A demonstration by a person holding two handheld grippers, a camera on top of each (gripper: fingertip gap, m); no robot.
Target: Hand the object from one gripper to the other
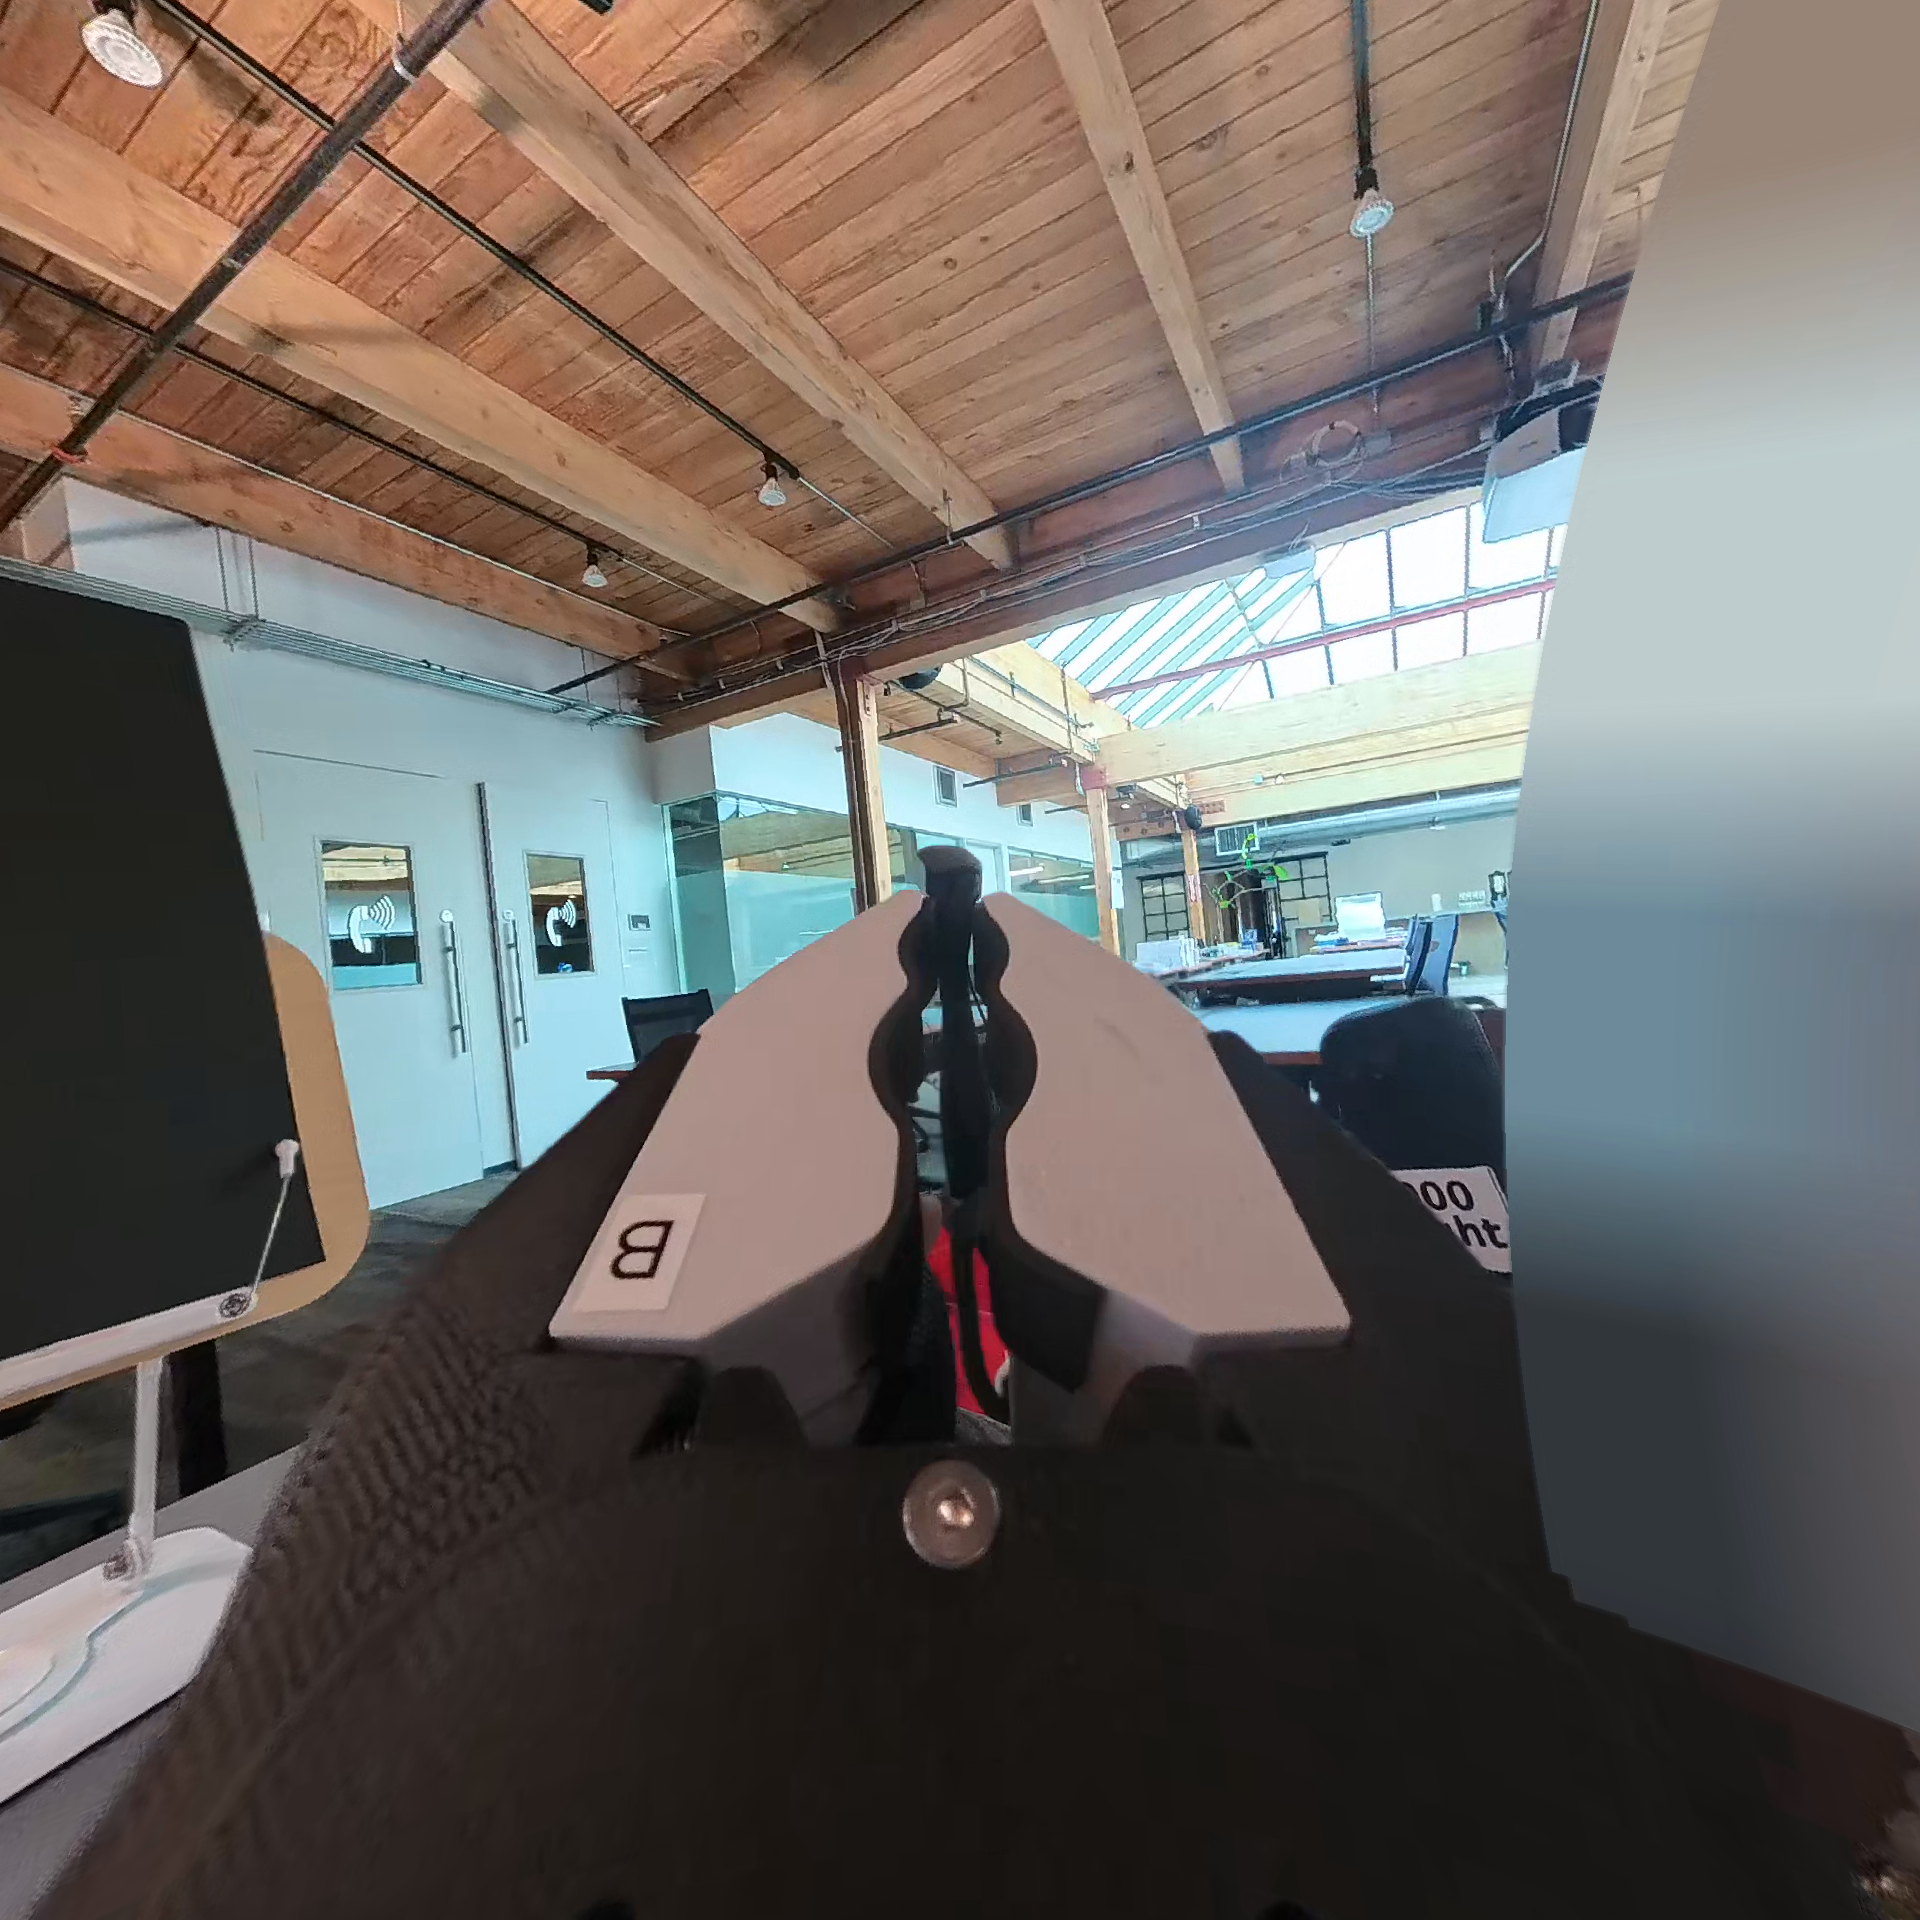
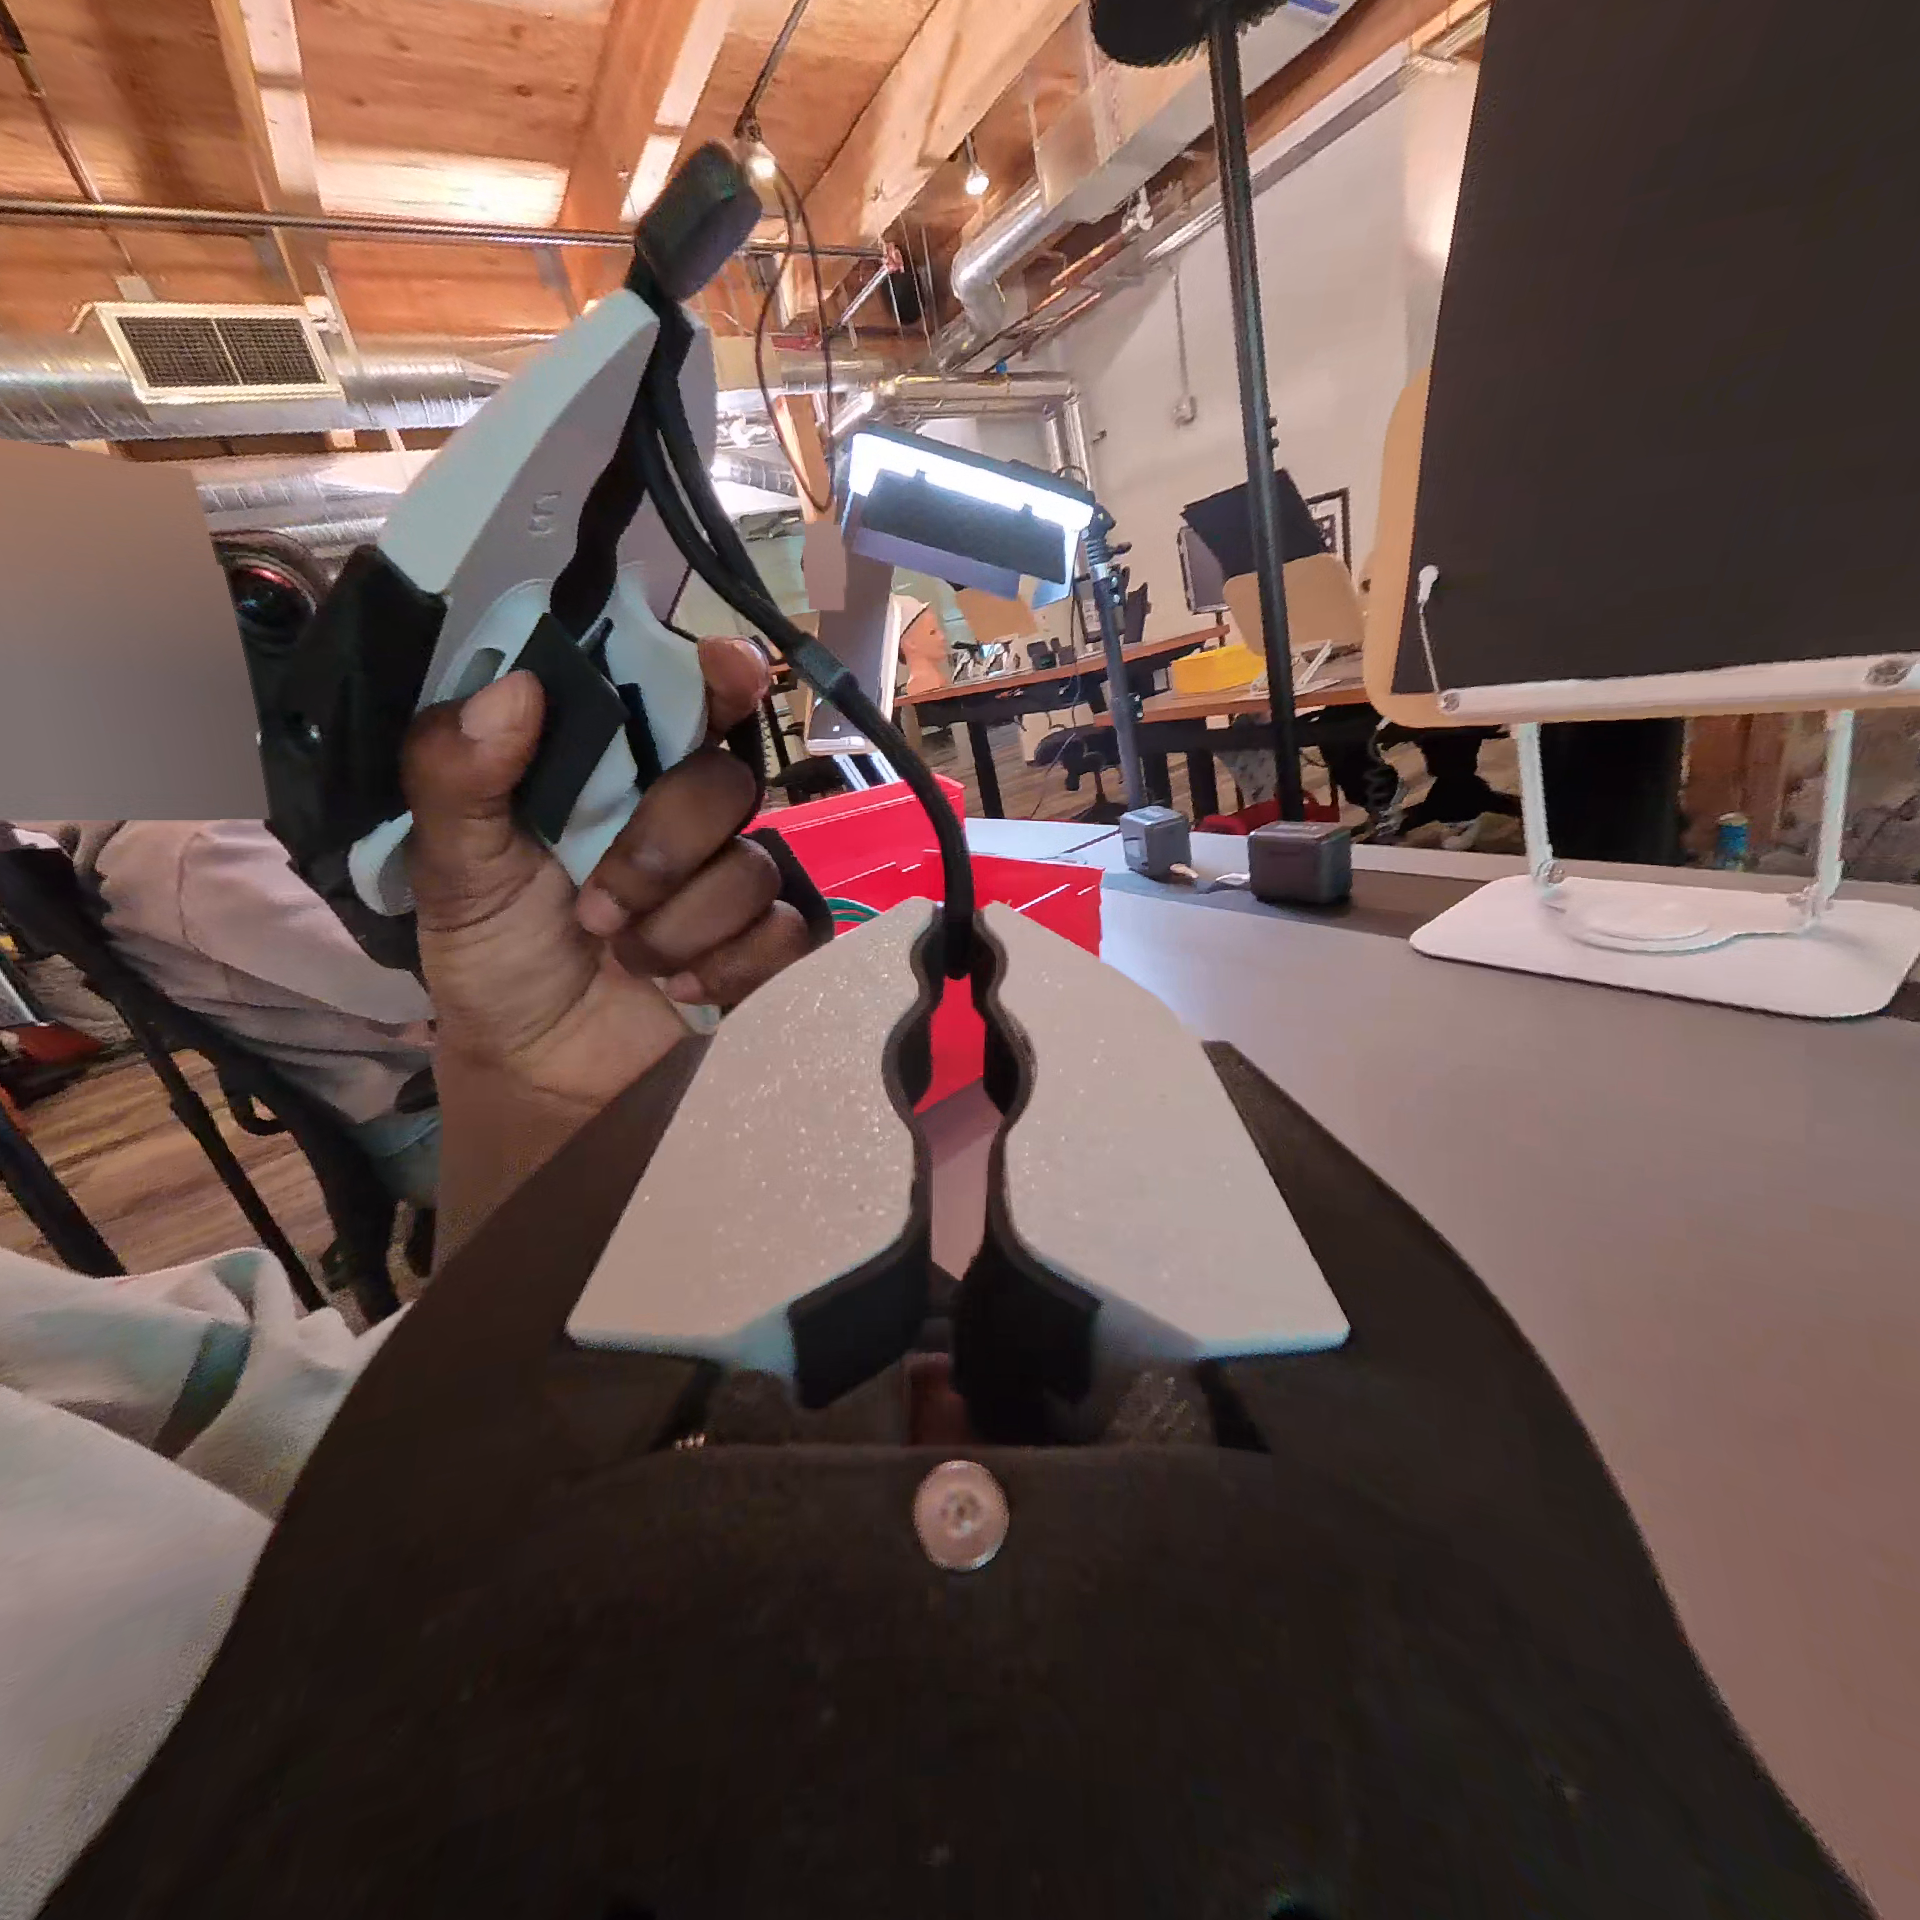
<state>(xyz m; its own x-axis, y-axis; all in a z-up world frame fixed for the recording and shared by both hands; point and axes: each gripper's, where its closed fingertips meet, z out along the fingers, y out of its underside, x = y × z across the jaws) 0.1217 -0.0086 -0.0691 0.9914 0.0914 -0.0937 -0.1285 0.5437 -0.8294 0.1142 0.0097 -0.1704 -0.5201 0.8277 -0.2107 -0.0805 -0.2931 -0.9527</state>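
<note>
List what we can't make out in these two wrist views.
- Cable: its lower end is hidden between the right gripper fingers, right wrist view.
- Left gripper: the cable's run behind its fingers is hidden, left wrist view.
- Right edge of the left wrist view: blurred patch.
- Red box: mostly hidden behind the right gripper.

My left hand-held gripper (image 1: pixel 951 906) has a white sticker (image 1: pixel 641 1252) with one black letter. Two far doors carry white signs (image 1: pixel 369 920).
</note>
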